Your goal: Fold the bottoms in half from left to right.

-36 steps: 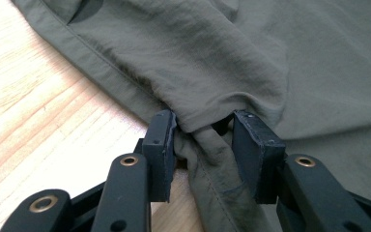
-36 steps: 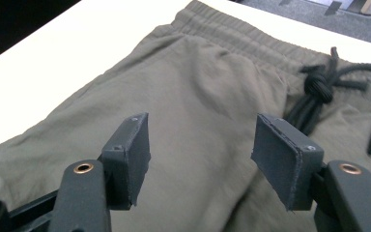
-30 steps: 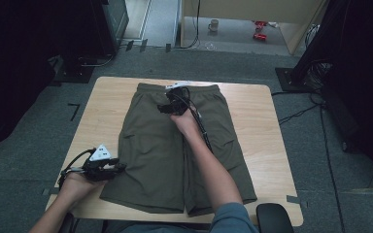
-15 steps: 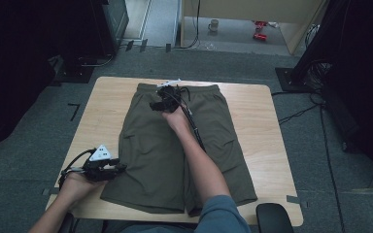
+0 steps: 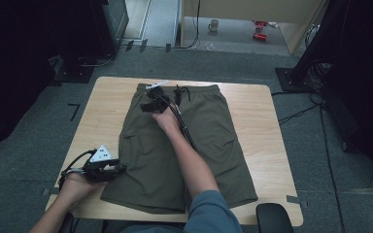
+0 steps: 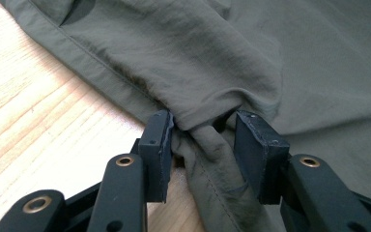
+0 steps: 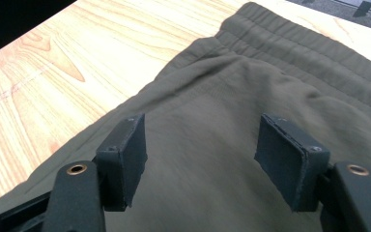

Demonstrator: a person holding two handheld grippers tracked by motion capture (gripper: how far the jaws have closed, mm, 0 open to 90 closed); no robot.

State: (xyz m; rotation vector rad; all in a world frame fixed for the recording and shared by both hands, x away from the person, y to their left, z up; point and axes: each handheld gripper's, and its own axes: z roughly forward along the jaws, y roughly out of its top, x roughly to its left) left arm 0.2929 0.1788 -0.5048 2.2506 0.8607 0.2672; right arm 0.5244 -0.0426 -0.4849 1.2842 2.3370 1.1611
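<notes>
olive shorts [image 5: 175, 145] lie flat on the wooden table [image 5: 102, 111], waistband at the far edge, both legs toward the person. fabric is thin, matte, woven, with fine wrinkles; a stitched hem runs along the leg edge, and the ribbed elastic waistband [image 7: 309, 48] has a dark drawstring [image 5: 180, 93] knotted at centre. table top is pale wood with a clear grain, corners rounded.

left gripper [image 6: 200, 140] sits at the near left corner of the shorts, low on the table. a bunched fold of the hem stands between its black pads [image 6: 157, 145]; the left pad touches the cloth, the right pad looks just clear of it, and its jaws have just been opening a little. grip looks loose rather than clamped.

right gripper [image 7: 200, 159] hovers over the upper left part of the shorts near the waistband, jaws wide apart, nothing between them, and they have just been opening too. its cable [image 5: 184, 128] trails back along the forearm across the cloth.

around: grey floor, a mug [image 5: 214, 25] and red items [image 5: 260, 30] on the floor beyond, dark stands either side, a black pad [image 5: 274, 218] at the near right table edge. nothing blocks either gripper.
</notes>
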